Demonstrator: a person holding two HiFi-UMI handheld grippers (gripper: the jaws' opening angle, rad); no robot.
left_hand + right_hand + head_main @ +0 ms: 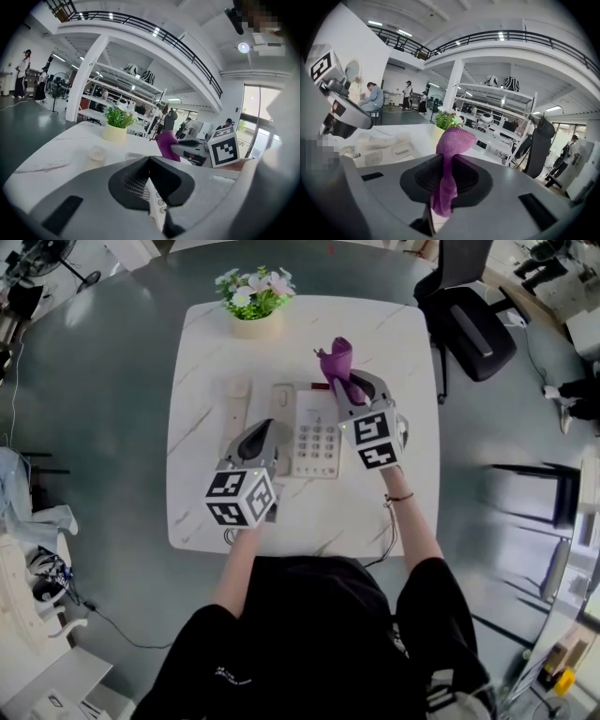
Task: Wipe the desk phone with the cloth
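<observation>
- We see a white marble table [202,512] w/ the desk phone [311,432] near its middle, keypad facing up
- Handset [237,405] is off the base, lying flat on the table just left of it, roughly parallel; in the left gripper view we see its round perforated end [96,153]
- Left gripper [267,430] sits over the left edge of the phone base, marker cube towards the person; we can't tell if it touches the phone
- Left gripper view: jaws pressed together at the tips [150,161], nothing pinched between them; a few phone keys show through the slit lower down
- Right gripper [345,387] is at the phone's top right corner, pointing away from the person
- Right gripper view: jaws [449,163] pinch the purple cloth [454,138]; the cloth bunches up above the tips and a strip hangs down between the jaws
- Head view: cloth [336,359] sticks out past the far edge of the phone; we can't tell whether it touches phone or table
- Phone base w/ speaker grille shows left of the right gripper [379,152]
- Flower pot [253,304] stands at the far edge of the table, well apart from the phone
- Black office chair [469,320] is beside the table's far right corner
</observation>
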